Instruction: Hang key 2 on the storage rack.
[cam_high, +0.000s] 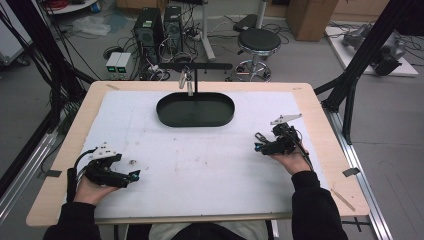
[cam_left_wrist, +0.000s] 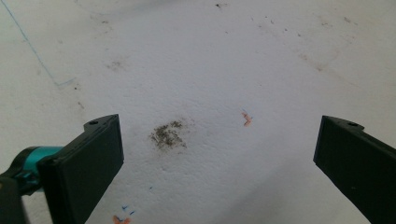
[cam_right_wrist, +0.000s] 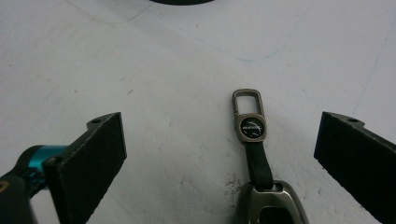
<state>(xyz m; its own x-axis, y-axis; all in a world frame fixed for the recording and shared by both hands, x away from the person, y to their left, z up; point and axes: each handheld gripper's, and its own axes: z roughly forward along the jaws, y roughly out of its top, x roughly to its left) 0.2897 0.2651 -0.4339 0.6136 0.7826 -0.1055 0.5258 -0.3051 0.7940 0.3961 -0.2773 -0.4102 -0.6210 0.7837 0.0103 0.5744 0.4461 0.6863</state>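
A grey metal key fob (cam_right_wrist: 273, 205) lies on the white sheet (cam_right_wrist: 163, 70), low in the right gripper view. Its black strap leads to a round emblem (cam_right_wrist: 252, 127) and a metal clasp (cam_right_wrist: 248, 100) that points away from me. My right gripper (cam_right_wrist: 219, 140) stands open, with the fob between its jaws but nearer the right one, touching neither. The high view has this gripper (cam_high: 258, 146) at the right of the table, with the key fob (cam_high: 260, 136) just in front of it. My left gripper (cam_high: 135, 175) (cam_left_wrist: 219, 144) is open and empty at the front left, over a dark stain (cam_left_wrist: 169, 134).
A black oval tray (cam_high: 215, 112) sits at the back middle of the table. Behind it stands a black T-shaped stand (cam_high: 195, 75) with a small silver piece (cam_high: 186, 80) hanging from its bar. Beyond the table are a stool (cam_high: 258, 41) and computer towers (cam_high: 149, 27).
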